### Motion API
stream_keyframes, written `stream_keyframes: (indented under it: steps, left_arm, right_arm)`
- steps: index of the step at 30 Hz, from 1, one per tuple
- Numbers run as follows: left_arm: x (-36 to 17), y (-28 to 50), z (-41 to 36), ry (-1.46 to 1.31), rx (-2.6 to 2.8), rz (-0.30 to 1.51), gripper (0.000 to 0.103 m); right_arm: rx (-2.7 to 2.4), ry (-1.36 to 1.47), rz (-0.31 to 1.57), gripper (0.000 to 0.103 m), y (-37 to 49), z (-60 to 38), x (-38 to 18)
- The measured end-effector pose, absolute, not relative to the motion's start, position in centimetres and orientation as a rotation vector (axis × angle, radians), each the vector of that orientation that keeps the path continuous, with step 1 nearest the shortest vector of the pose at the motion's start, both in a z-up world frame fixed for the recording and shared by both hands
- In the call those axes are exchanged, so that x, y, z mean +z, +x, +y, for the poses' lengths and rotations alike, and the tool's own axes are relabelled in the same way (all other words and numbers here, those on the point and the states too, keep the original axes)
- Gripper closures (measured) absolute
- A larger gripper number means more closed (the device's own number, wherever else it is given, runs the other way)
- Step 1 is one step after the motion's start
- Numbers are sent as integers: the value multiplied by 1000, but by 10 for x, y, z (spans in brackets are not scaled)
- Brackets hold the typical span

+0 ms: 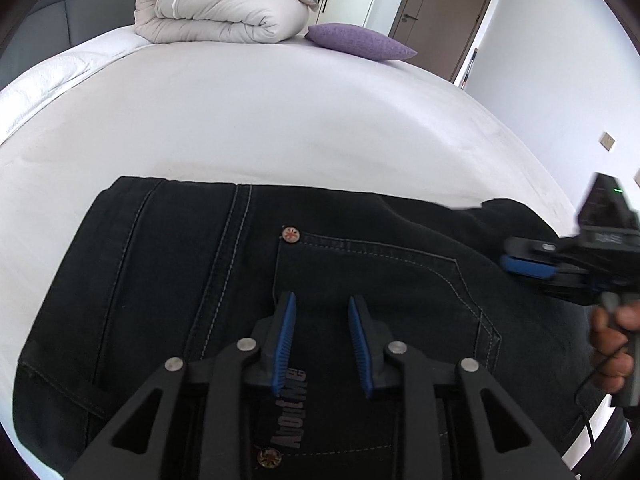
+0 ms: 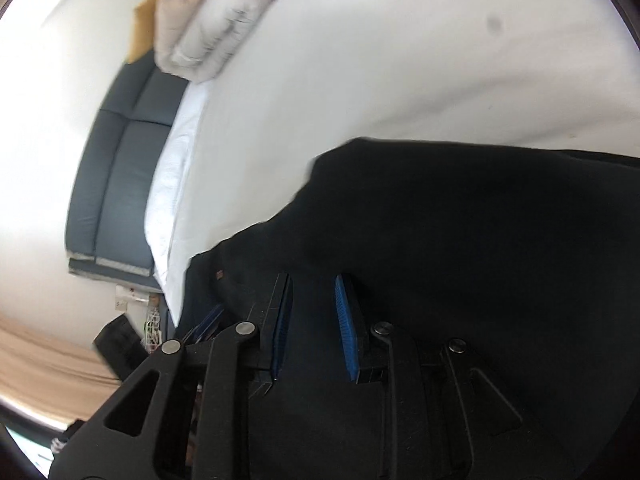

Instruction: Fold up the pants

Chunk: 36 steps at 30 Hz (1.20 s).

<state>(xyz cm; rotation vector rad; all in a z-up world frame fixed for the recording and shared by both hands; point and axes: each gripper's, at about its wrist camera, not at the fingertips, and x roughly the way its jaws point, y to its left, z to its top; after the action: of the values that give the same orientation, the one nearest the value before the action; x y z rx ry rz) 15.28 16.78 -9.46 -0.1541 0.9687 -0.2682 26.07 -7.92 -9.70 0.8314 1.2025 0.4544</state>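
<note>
White bed (image 1: 280, 128) carries the black pants (image 1: 168, 288) on its near part, long axis across. Left gripper (image 1: 322, 300) hovers over the rear pocket w/ pads apart, gripping nothing — right gripper (image 1: 516, 264) sits further right, state unclear.

White bed (image 1: 280, 120), rolled duvet (image 1: 224, 12), purple pillow (image 1: 360, 42), grey padded headboard (image 2: 120, 168), brown door (image 1: 444, 4).

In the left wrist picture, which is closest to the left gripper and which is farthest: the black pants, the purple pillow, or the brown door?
From the left gripper:
1. Black pants, right under the fingers.
2. Purple pillow, far across the bed, toward the right.
3. Brown door, beyond the bed, behind the pillow.
</note>
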Motion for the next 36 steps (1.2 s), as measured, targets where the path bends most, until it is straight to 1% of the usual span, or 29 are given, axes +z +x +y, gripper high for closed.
stream_keyframes:
  steps: [1, 3, 4, 5, 7, 9, 10, 11, 14, 16, 18, 19, 20, 23, 27, 29, 30, 31, 33, 35, 36]
  left_arm:
    - [-96, 154, 169, -162, -271, 970, 74]
    - [-98, 156, 173, -189, -278, 969, 76]
    - [-99, 158, 175, -204, -276, 970, 78]
    - [-97, 157, 177, -210, -277, 970, 78]
    - [-97, 159, 177, -220, -279, 969, 78]
    - [-97, 155, 180, -228, -283, 966, 78]
    - [-98, 154, 180, -231, -285, 963, 78]
    - [-98, 154, 181, -234, -287, 959, 78]
    - [-99, 154, 181, -230, -285, 952, 78]
    - [-100, 154, 179, -223, -284, 949, 78]
    - [-100, 147, 183, -228, -287, 948, 78]
    - [-101, 144, 184, -230, -289, 948, 78]
    - [-101, 144, 184, -231, -292, 946, 78]
    - [-101, 143, 188, -239, -296, 943, 78]
    - [-99, 142, 187, -221, -287, 941, 78]
    - [-93, 141, 184, -206, -278, 936, 77]
    - [-90, 138, 183, -202, -272, 933, 76]
    - [-87, 136, 182, -202, -268, 929, 74]
    - [-79, 128, 178, -196, -244, 919, 65]
    - [-67, 118, 169, -185, -215, 900, 58]
    - [-60, 111, 161, -178, -217, 882, 58]
  right_arm:
    - [453, 847, 1188, 83, 284, -53, -120]
    - [443, 856, 1163, 86, 299, -46, -129]
    - [430, 887, 1162, 88, 306, -49, -133]
    - [419, 895, 1160, 92, 316, -49, -148]
    - [330, 826, 1122, 101, 338, -50, -156]
    - [242, 861, 1098, 101, 346, -62, -160]
    - [206, 883, 1096, 95, 340, -75, -151]
    - [202, 882, 1085, 94, 334, -85, -142]
    - [300, 846, 1033, 94, 292, -103, -108]
    - [354, 864, 1053, 94, 268, -99, -102]
    - [376, 898, 1103, 94, 244, -90, -116]
    - [357, 903, 1126, 97, 233, -93, -124]
    - [363, 942, 1112, 100, 221, -104, -133]
    - [297, 1045, 1042, 99, 186, -146, -143]
    - [156, 1116, 951, 100, 109, -233, -137]
    - [90, 1102, 882, 100, 65, -272, -131]
    - [56, 1094, 858, 100, 50, -285, -128]
    - [23, 1092, 837, 103, 34, -300, -125]
    - [-64, 1133, 768, 103, -5, -340, -124]
    - [-150, 1136, 708, 103, -36, -372, -117]
    - [-221, 1097, 696, 103, -50, -384, -108]
